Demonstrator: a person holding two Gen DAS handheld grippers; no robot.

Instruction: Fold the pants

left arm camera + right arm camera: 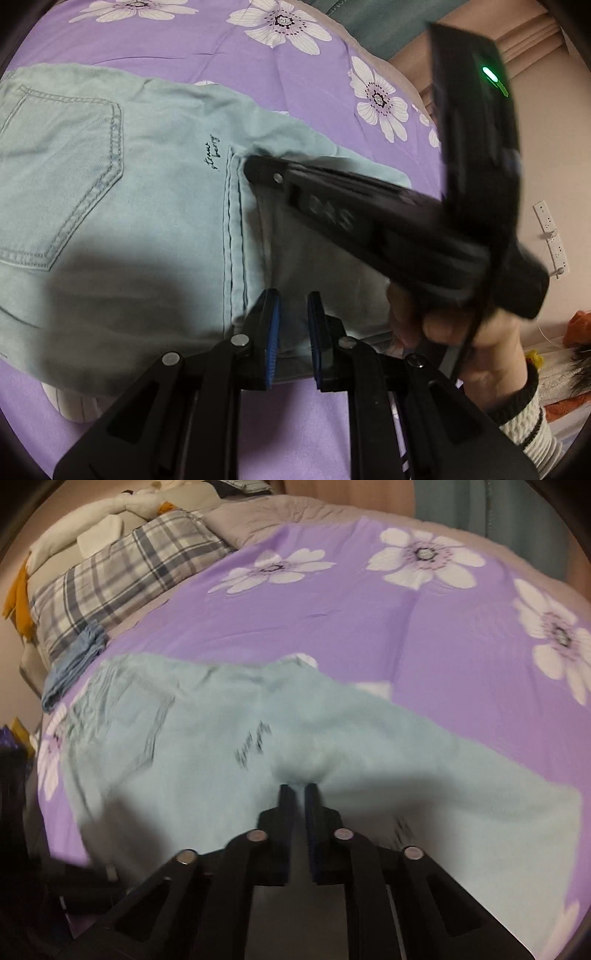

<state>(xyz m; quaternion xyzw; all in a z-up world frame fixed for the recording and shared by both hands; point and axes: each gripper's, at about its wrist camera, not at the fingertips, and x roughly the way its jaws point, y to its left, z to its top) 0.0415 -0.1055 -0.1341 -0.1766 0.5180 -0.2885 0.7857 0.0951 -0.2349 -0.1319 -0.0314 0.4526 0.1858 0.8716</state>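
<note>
We see a purple flowered bed (424, 635), plaid pillow (122, 579) at ten o'clock, pale pants (122, 206) spread folded; left claw (293, 314) slightly parted over them, right claw (300, 794) pinching them.

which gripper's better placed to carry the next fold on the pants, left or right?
Probably right. The right gripper looks pinched on the pants at the folded edge. The left gripper hangs open over the hem, gripping nothing.
</note>
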